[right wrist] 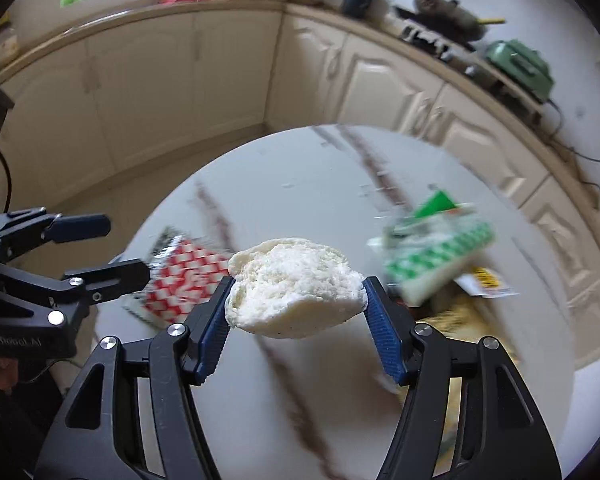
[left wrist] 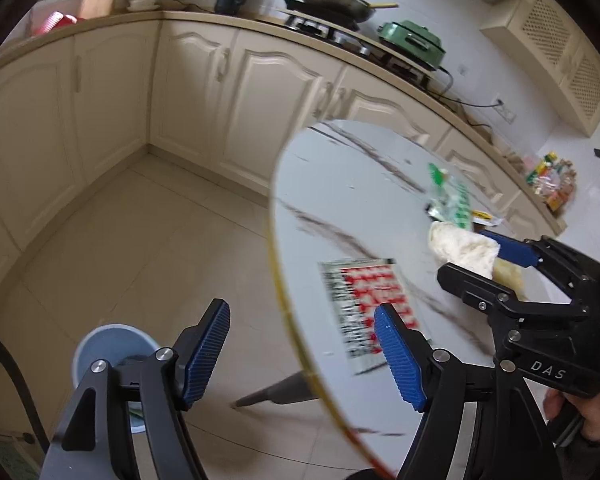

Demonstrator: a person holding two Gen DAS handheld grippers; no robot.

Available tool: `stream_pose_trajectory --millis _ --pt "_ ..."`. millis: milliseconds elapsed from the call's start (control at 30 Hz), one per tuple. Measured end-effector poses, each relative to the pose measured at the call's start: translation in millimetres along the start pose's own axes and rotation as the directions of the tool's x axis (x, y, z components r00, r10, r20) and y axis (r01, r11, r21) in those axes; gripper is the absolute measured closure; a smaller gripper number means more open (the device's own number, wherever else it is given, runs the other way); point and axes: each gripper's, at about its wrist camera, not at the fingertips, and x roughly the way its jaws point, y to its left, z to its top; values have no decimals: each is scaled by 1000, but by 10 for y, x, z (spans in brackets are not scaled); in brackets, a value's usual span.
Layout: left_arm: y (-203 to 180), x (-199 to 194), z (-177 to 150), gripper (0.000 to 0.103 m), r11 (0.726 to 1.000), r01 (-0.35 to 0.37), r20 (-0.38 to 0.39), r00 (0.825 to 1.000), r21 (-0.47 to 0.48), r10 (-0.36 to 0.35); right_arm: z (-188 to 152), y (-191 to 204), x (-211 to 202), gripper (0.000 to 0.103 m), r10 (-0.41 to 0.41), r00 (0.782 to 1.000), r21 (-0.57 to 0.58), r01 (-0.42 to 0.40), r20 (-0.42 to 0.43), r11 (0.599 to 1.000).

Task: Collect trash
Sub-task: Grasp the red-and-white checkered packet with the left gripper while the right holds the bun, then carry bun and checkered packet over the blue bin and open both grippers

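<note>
Nearest in the right wrist view, a torn piece of white bread [right wrist: 294, 286] is clamped between the blue fingers [right wrist: 214, 322] of the right gripper [right wrist: 296, 304] and held above the round marble surface [right wrist: 284, 184]; the fingers are spread about halfway, pressed against the bread's two ends. In the left wrist view, the left gripper [left wrist: 304, 354] is seen with its fingers [left wrist: 400, 356] apart and nothing between them; it hangs over the edge of the surface, one finger above the floor [left wrist: 140, 240].

Beside the bread, toward the left gripper, a red and white checked wrapper [right wrist: 184, 280] lies flat on the surface, its print smeared by blur and one end covered by the left gripper. On the other side of the bread, a green and white packet [right wrist: 436, 256] is seen, also blurred. Beyond the packet a yellow and black scrap [right wrist: 486, 282] is partly hidden under it. Below the packet something yellowish [right wrist: 460, 320] is cut off by the right gripper and cannot be made out.

On the floor behind the left gripper, a pale blue bin [left wrist: 112, 346] is half covered by the gripper body; its contents cannot be read.
</note>
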Motion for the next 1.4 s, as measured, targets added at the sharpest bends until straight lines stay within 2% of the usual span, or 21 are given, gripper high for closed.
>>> stream_pose_trajectory --millis 100,200,333,467,567,633,800,967,1000,1033,1067,1200,1267,1300,1367,1400 --pt "-89 117 54 33 999 37 -27 999 1 -37 -49 -117 -49 42 -1 1000 23 1 0 1000" --pt "-176 217 123 25 999 -11 -47 999 30 13 -96 -220 -117 41 -16 1000 46 15 16 999" --pt "-265 314 189 20 995 -59 -73 995 86 65 -118 -339 -205 41 -24 999 70 21 39 997" --pt "-277 337 227 21 992 -76 -57 995 98 81 -98 -405 -230 41 -18 998 92 12 56 996" --pt "-262 312 176 28 996 -51 -47 997 75 55 -97 -384 -243 41 -7 998 91 2 63 996" --pt "-179 280 172 42 999 -24 -41 999 42 26 -108 -353 -253 41 -1 998 89 -5 67 996" --pt "51 182 234 62 999 -30 -7 1000 14 30 -106 -292 -221 41 13 998 86 -19 65 996" --pt "119 204 293 62 999 -49 17 999 17 49 -102 -230 -175 40 33 998 88 -39 59 995" --pt "128 207 299 59 998 -54 21 998 15 54 -102 -220 -170 40 36 998 87 -41 57 995" --pt "139 214 308 50 998 -56 22 998 13 56 -102 -213 -169 40 38 998 87 -43 59 995" --pt "165 224 323 47 998 -65 29 997 5 65 -97 -214 -171 40 40 997 89 -45 61 995" --pt "191 289 351 46 997 -83 44 996 1 83 -74 -218 -160 40 40 997 88 -45 63 995" --pt "109 303 340 56 996 -80 46 996 31 78 -60 -223 -153 40 43 997 90 -49 68 995" --pt "78 299 340 65 996 -78 50 996 47 76 -56 -223 -146 40 45 997 91 -51 68 995" --pt "15 324 368 70 991 -100 59 994 85 95 -49 -224 -126 40 49 996 91 -55 68 994" --pt "-31 321 364 75 988 -107 66 993 109 101 -50 -233 -118 40 51 996 92 -57 68 994"
